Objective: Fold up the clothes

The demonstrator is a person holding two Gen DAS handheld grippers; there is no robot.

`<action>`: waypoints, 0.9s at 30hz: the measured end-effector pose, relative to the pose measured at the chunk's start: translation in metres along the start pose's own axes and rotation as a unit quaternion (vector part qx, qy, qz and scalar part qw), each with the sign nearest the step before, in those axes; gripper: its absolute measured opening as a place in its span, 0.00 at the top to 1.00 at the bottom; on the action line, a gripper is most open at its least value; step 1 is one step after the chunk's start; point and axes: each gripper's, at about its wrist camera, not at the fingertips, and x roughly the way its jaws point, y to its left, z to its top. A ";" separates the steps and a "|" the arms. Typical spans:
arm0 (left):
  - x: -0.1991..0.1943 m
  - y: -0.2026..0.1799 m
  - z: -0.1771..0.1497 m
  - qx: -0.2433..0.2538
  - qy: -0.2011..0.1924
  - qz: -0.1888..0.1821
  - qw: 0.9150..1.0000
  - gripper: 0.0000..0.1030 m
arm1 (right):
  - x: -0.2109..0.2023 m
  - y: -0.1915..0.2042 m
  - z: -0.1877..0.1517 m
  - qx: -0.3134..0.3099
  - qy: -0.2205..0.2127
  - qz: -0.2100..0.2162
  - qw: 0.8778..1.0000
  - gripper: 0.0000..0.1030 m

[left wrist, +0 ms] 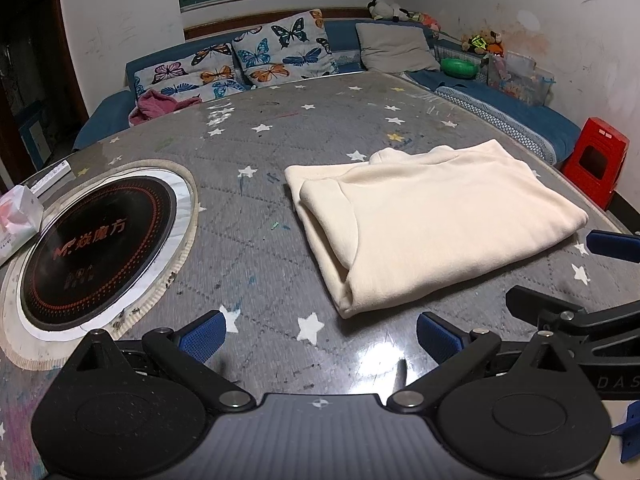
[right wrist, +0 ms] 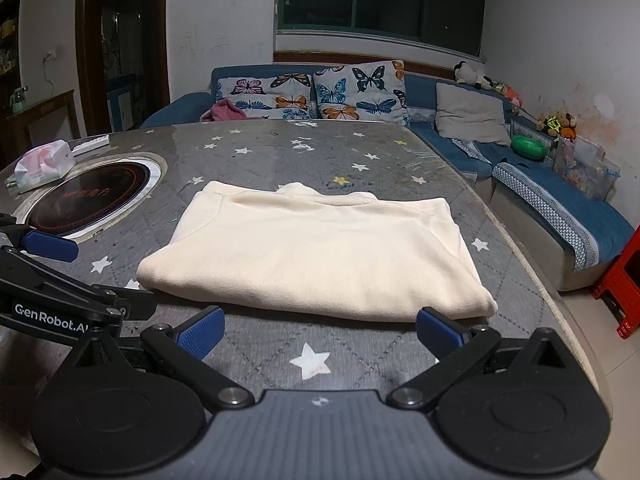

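A cream garment lies folded into a flat rectangle on the grey star-patterned table; it also shows in the right wrist view. My left gripper is open and empty, just short of the garment's near left corner. My right gripper is open and empty, its blue pads close to the garment's near edge. The right gripper's finger shows at the right edge of the left wrist view. The left gripper's finger shows at the left of the right wrist view.
A round black induction cooker is set into the table at the left. A tissue pack lies beside it. A blue sofa with butterfly cushions runs behind and to the right. A red stool stands at the right.
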 end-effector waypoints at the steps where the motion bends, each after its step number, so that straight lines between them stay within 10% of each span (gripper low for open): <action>1: 0.000 0.000 0.000 0.000 0.000 0.000 1.000 0.00 | 0.000 0.000 0.000 0.000 0.000 0.000 1.000 0.00; 27: 0.006 0.004 0.011 0.002 -0.006 0.002 1.000 0.00 | 0.008 0.001 0.007 0.001 -0.001 0.006 1.000 0.00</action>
